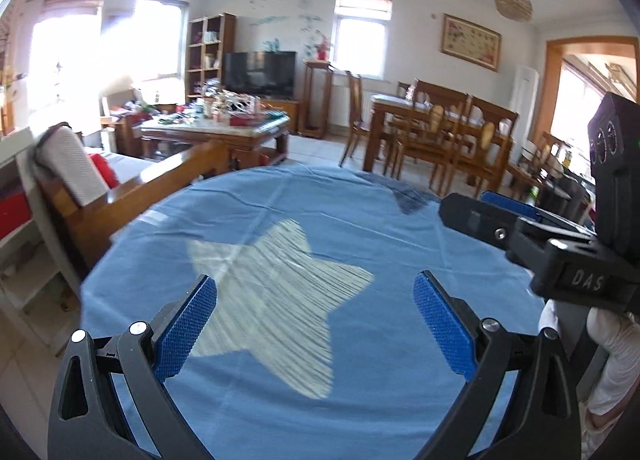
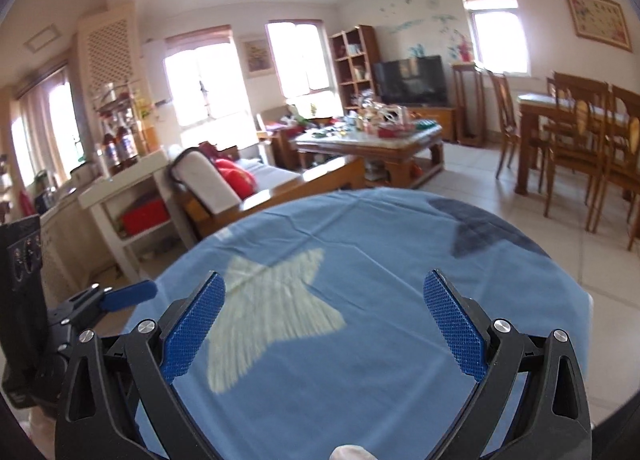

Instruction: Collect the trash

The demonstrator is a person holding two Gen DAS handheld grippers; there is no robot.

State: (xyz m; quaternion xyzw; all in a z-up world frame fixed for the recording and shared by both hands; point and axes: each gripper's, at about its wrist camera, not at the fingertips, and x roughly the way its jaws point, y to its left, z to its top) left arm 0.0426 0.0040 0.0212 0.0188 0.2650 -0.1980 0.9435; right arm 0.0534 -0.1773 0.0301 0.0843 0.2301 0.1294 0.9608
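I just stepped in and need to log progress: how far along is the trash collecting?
Nothing shows as done or in hand. The left gripper and right gripper are both open and empty above the blue star cloth, which shows no trash. What looks left is the cluttered coffee table; whether that is trash I cannot tell.

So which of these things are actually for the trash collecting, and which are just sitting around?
For the job:
left gripper, open
right gripper, open
No trash shows on the blue tablecloth.

Just around:
cluttered coffee table
television
dining table
red cushion
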